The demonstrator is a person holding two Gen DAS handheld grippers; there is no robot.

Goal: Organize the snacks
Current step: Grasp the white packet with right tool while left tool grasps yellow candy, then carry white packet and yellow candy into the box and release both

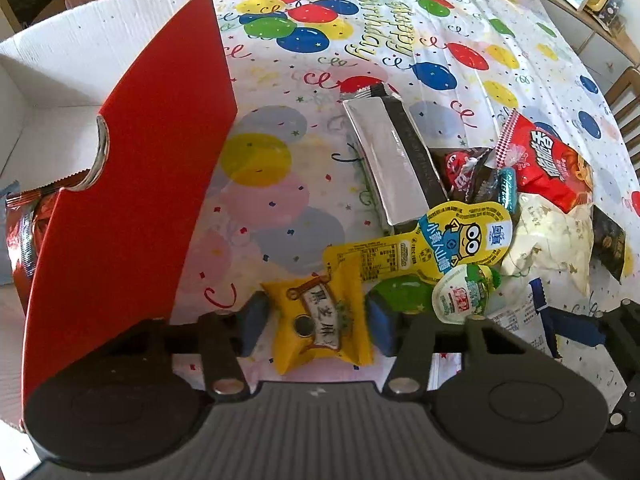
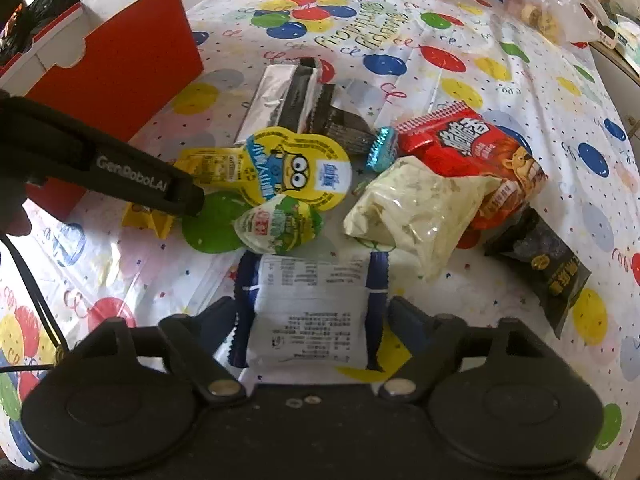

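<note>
Left gripper [image 1: 316,326]: matte black housing with a ribbed centre panel, flanked by two round black caps. Two black link arms are each pinned by a silver screw [image 1: 226,387]. The fingertips carry blue pads [image 1: 252,326].

Right gripper [image 2: 310,330]: same black body, round caps, silver pivot screws [image 2: 396,388] and dark blue pads [image 2: 412,326]. Two small silver studs sit at its centre.

In the right wrist view, the left unit's black body bears white lettering "GenRoboLAI" [image 2: 132,178]. A thin black cable [image 2: 32,284] trails below it.
</note>
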